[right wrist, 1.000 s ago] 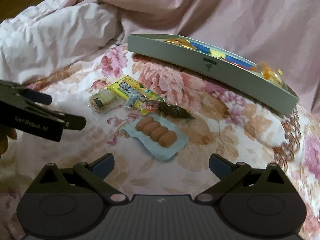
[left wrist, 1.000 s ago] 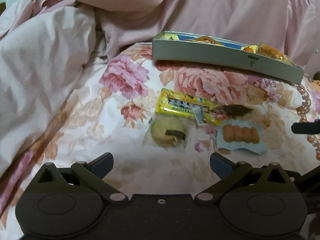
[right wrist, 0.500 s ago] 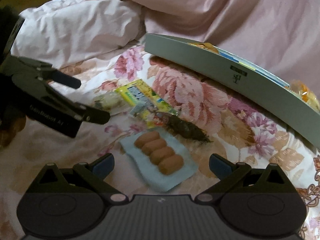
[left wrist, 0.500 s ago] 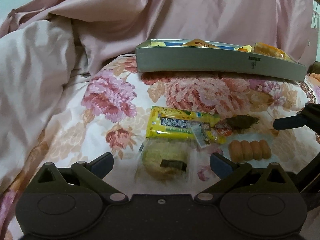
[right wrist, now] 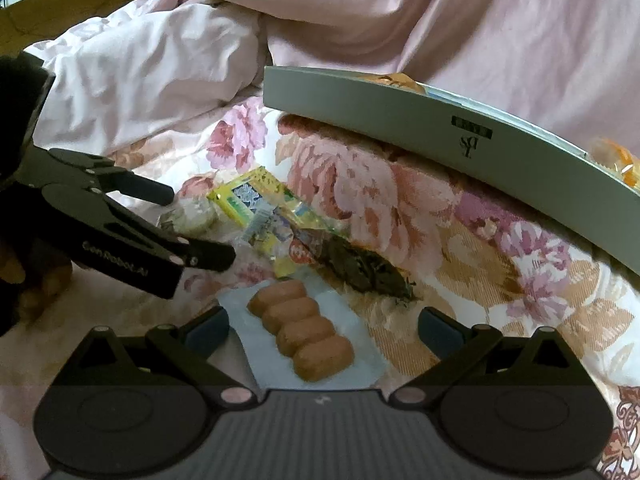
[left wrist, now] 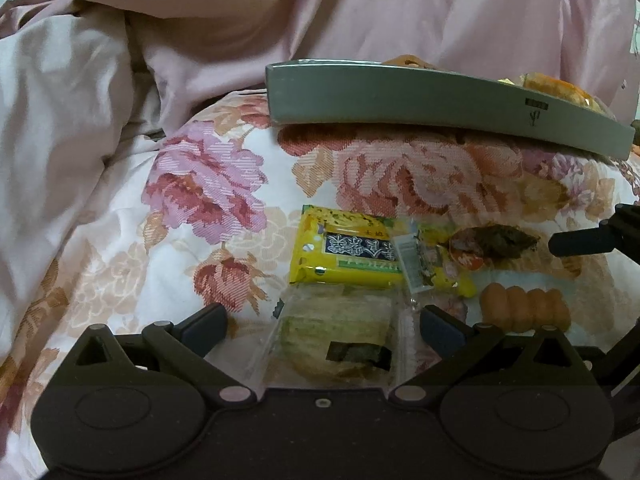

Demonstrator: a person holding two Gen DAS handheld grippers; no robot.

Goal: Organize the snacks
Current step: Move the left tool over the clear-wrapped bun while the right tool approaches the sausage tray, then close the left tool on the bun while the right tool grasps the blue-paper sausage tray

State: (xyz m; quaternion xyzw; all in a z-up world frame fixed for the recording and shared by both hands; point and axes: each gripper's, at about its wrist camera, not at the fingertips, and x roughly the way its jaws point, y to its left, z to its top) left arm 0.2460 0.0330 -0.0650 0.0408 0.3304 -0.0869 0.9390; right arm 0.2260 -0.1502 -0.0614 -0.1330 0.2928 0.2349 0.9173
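Observation:
Several snacks lie on a floral bedspread. A round pale cake in clear wrap (left wrist: 338, 334) sits between the open fingers of my left gripper (left wrist: 322, 322). Behind it lie a yellow packet (left wrist: 348, 254) and a dark brown snack (left wrist: 496, 240). A pack of small sausages on pale blue wrap (right wrist: 302, 330) lies between the open fingers of my right gripper (right wrist: 322, 326). In the right wrist view the left gripper (right wrist: 202, 226) straddles the round cake (right wrist: 196, 216). A grey box (left wrist: 440, 106) holding other snacks stands at the back.
Pink and white bedding (left wrist: 80, 100) is piled at the left and behind the grey box (right wrist: 460, 136). The floral bedspread (left wrist: 208, 184) slopes down to the left. The right gripper's fingertip (left wrist: 580, 242) shows at the right edge of the left wrist view.
Both grippers have moved forward and down. The round cake now lies between the left fingers, the sausage pack between the right fingers. Both stay open.

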